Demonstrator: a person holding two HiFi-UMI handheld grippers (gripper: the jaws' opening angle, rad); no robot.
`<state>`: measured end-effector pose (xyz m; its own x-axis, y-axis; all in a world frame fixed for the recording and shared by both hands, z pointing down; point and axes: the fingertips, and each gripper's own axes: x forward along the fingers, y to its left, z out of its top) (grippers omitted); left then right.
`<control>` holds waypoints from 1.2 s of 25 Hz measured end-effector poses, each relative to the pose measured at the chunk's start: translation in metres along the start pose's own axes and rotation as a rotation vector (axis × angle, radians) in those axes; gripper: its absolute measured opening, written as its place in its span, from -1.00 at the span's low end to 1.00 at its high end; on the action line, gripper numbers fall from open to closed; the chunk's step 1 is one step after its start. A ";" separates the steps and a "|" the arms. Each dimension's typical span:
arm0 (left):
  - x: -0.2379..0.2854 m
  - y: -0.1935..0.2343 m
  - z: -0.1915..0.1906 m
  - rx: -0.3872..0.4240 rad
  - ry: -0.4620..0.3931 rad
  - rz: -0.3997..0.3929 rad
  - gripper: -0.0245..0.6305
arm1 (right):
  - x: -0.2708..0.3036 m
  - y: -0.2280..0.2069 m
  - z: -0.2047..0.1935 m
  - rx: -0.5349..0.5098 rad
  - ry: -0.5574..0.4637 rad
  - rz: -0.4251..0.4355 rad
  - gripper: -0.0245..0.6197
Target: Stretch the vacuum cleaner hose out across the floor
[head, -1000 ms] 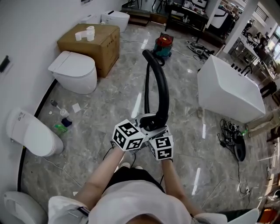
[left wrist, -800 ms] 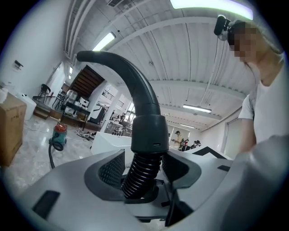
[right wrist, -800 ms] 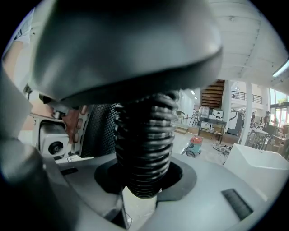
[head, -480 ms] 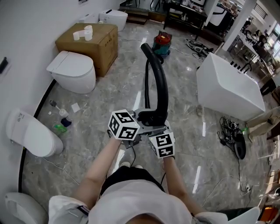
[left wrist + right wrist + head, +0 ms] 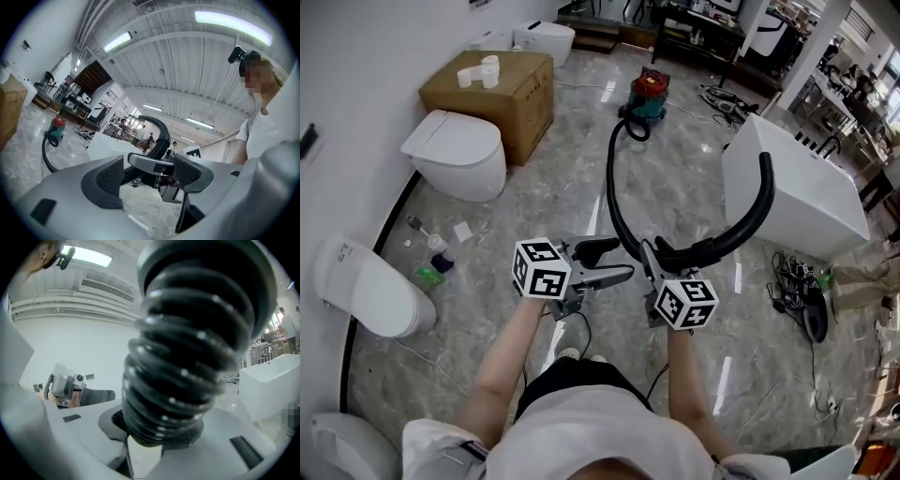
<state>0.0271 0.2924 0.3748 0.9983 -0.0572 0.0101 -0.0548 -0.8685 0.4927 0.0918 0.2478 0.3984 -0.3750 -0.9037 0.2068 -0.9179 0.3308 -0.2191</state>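
Hose (image 5: 727, 242) swung rightward, let go by left gripper (image 5: 609, 262), whose jaws have just been opening and are now wide and empty; right gripper (image 5: 659, 258) alone clamps it, seemingly for pulling it straight.

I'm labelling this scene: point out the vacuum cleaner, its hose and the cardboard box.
vacuum cleaner (image 5: 651, 92): head view, red lid of the canister.
hose (image 5: 741, 232): head view, its thick curved end section.
cardboard box (image 5: 520, 80): head view, bare top face.
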 end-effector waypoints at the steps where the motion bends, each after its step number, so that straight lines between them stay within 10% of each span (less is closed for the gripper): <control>1: -0.001 0.003 -0.001 -0.020 -0.011 0.006 0.07 | 0.000 -0.003 0.001 0.017 -0.005 0.001 -0.47; 9: -0.011 0.039 -0.019 -0.221 -0.089 0.155 0.07 | 0.000 0.003 0.005 0.122 -0.047 0.016 -0.47; 16: -0.022 0.046 -0.021 -0.414 -0.255 0.114 0.04 | -0.008 0.008 0.016 0.316 -0.128 0.063 -0.47; 23: -0.038 0.055 -0.027 -0.502 -0.350 0.161 -0.52 | -0.019 0.009 0.026 0.430 -0.191 0.085 -0.47; 30: -0.037 0.063 -0.041 -0.688 -0.441 0.157 -0.57 | -0.032 0.007 0.023 0.585 -0.247 0.124 -0.47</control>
<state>-0.0123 0.2602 0.4408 0.8730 -0.4647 -0.1479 -0.0263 -0.3477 0.9372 0.1005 0.2724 0.3690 -0.3690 -0.9273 -0.0633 -0.6212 0.2967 -0.7253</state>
